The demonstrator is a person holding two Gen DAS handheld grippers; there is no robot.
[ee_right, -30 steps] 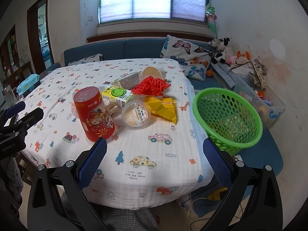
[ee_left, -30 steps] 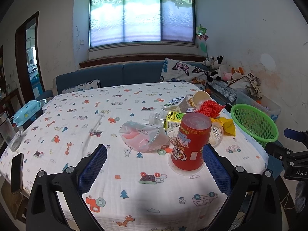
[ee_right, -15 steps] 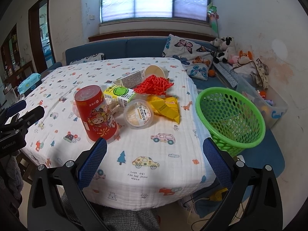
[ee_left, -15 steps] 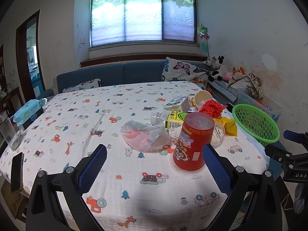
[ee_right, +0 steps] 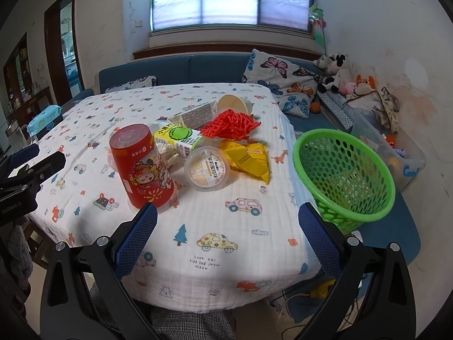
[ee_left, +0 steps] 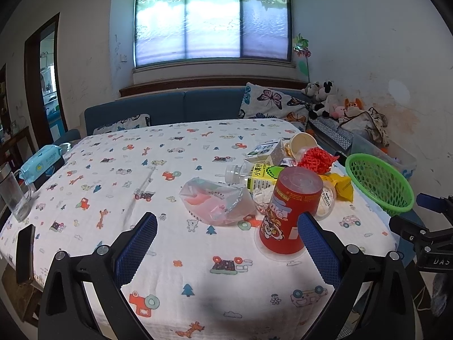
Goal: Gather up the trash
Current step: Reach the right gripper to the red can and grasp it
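Green basket [ee_right: 344, 175] is sitting empty at frame right beside the table [ee_right: 198, 226]; left gripper [ee_left: 226, 243] and right gripper [ee_right: 228, 233] are gaping wide, gripping nothing.

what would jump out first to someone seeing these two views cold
Likely the tall red canister, standing upside down near the table's front edge at the left of a litter pile. Right behind it lie a yellow-green drink carton, a clear lidded cup, a yellow wrapper and red netting. The bright green basket off the table's right edge also draws the eye, and both grippers, left gripper and right gripper, hang open and empty.
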